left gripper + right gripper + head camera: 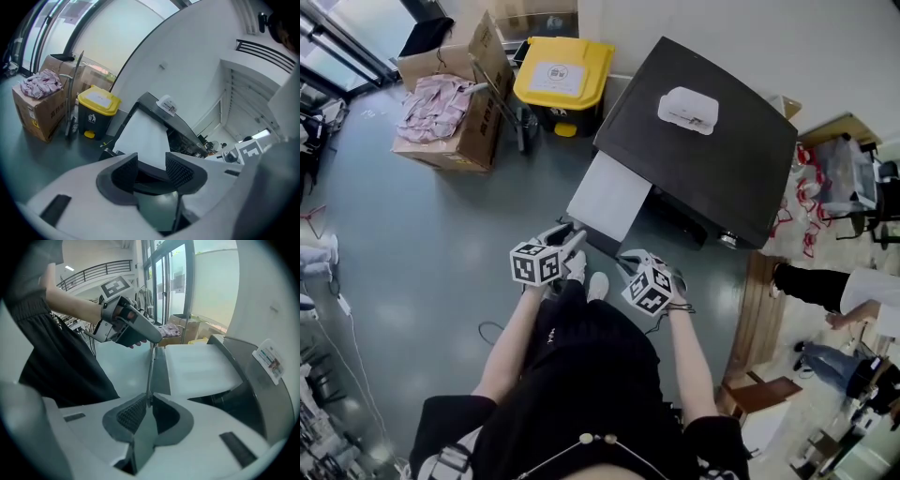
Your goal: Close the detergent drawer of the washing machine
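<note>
The dark washing machine (703,159) stands ahead of me, and a wide white drawer panel (609,195) sticks out of its front. My left gripper (572,242) is at the panel's near left corner. Its jaws stand open (152,171), a dark lip of the panel lies in the gap, and the white panel (143,138) rises beyond. My right gripper (628,261) is at the near right corner. There its jaws (149,411) are shut on the panel's thin side edge (151,371), with the white face (201,369) to the right.
A yellow-lidded bin (562,80) and a cardboard box of clothes (450,112) stand left of the machine. A white packet (687,110) lies on its top. My legs and shoes are right under the grippers. People sit at the right (853,291).
</note>
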Motion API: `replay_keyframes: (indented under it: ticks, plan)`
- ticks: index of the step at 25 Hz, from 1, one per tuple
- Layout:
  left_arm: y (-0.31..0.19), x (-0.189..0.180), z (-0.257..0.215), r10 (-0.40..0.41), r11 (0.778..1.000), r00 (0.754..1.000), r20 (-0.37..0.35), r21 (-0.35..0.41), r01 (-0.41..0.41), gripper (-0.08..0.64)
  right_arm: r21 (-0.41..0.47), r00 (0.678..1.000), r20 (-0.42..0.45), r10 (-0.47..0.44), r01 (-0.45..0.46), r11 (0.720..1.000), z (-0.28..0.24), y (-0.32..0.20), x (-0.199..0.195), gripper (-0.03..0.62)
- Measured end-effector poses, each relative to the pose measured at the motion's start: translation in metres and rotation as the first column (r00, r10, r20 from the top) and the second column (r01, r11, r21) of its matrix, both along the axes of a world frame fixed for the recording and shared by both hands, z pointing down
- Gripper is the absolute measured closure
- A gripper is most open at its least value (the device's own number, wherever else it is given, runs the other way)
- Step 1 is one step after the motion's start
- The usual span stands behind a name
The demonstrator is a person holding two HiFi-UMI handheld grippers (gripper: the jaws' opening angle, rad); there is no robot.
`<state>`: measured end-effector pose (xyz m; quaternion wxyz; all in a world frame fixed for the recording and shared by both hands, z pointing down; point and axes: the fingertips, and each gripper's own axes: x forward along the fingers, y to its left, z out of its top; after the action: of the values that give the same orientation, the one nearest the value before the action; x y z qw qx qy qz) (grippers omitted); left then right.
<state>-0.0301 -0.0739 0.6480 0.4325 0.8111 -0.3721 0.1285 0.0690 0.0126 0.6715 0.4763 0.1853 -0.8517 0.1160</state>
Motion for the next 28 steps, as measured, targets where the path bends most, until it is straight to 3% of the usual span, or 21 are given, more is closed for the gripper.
replay_keyframes:
  ticks: [8, 13, 18, 24, 28]
  plan:
    - [0.001, 0.001, -0.004, 0.014, 1.0, 1.0, 0.014, -0.01, -0.013, 0.385, -0.015, 1.0, 0.014, -0.013, 0.013, 1.0, -0.002, 0.005, -0.005, 0.527]
    - [0.003, -0.021, 0.004, -0.069, 0.997, 0.996, 0.061, -0.039, 0.071, 0.385, -0.003, 1.0, 0.008, -0.013, 0.013, 1.0, 0.002, 0.003, -0.008, 0.523]
    - [0.004, -0.023, 0.013, -0.087, 0.992, 0.995, 0.048, -0.083, 0.09, 0.385, 0.02, 0.998, -0.017, -0.058, 0.059, 0.998, 0.0, 0.001, -0.008, 0.561]
    - [0.0, -0.022, 0.011, -0.108, 0.99, 0.994, 0.03, -0.086, 0.111, 0.385, 0.059, 0.991, -0.067, -0.114, 0.118, 0.991, -0.004, 0.003, -0.009, 0.574]
    - [-0.005, -0.026, 0.005, -0.126, 0.989, 0.992, 0.024, -0.076, 0.127, 0.385, 0.06, 0.99, -0.057, -0.128, 0.132, 0.989, -0.017, 0.0, -0.012, 0.58]
